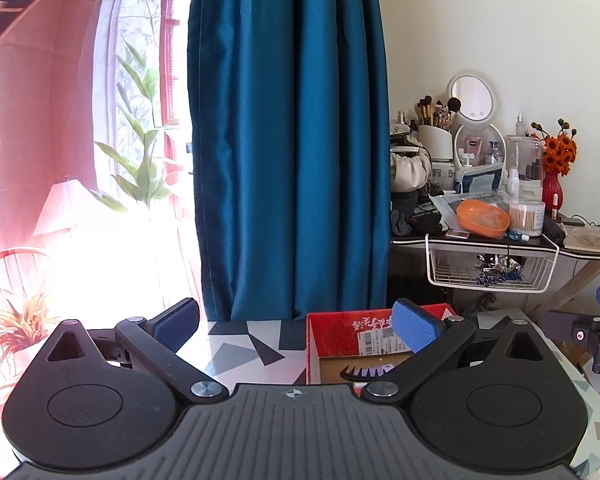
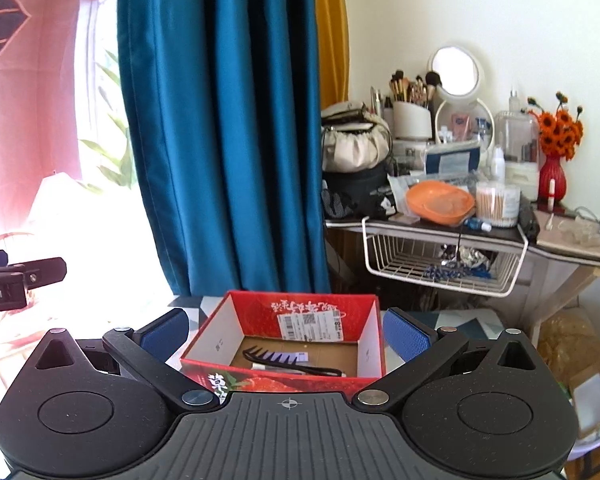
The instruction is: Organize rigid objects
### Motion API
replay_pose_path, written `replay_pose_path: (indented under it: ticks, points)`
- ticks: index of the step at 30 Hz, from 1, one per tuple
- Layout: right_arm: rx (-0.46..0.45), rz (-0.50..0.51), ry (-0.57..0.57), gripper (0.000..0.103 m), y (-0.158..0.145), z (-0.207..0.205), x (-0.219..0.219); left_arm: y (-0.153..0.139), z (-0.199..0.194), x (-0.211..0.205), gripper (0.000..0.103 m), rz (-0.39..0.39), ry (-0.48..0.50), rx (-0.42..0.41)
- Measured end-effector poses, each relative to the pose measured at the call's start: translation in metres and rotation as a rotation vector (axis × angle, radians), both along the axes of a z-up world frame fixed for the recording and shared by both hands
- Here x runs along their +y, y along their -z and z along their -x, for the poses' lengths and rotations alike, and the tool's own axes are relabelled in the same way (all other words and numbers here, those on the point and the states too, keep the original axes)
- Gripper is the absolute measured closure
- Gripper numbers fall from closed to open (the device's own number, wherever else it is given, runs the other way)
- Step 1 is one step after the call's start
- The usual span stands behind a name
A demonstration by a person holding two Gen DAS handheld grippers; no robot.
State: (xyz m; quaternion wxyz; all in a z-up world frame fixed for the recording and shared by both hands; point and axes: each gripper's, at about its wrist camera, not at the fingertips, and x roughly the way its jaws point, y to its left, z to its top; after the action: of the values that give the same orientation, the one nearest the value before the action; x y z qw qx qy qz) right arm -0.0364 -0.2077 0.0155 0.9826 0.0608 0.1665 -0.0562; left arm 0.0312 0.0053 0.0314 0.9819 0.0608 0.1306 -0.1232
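My left gripper [image 1: 296,328]: fingers wide, empty.
My right gripper [image 2: 286,334]: fingers wide, empty.
Red box [image 2: 300,312]: holds black comb [image 2: 288,361].

Both wrist views forward, sharing red box [image 2: 284,332]

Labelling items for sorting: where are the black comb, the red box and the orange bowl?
black comb [image 2: 288,361], right wrist view, its spine.
red box [image 2: 256,312], right wrist view, inner back wall.
orange bowl [image 2: 428,200], right wrist view, its rim.
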Motion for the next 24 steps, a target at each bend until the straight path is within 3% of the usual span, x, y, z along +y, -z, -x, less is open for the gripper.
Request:
replay_pose_path:
  ticks: [8, 24]
  points:
    - [-0.049, 0.02, 0.02, 0.0, -0.009, 0.009, 0.003, 0.003, 0.004, -0.001, 0.0, -0.008, 0.01, 0.01]
    - [-0.056, 0.012, 0.038, 0.0, -0.01, 0.011, 0.003, 0.005, 0.008, -0.001, 0.0, -0.022, 0.02, 0.027]
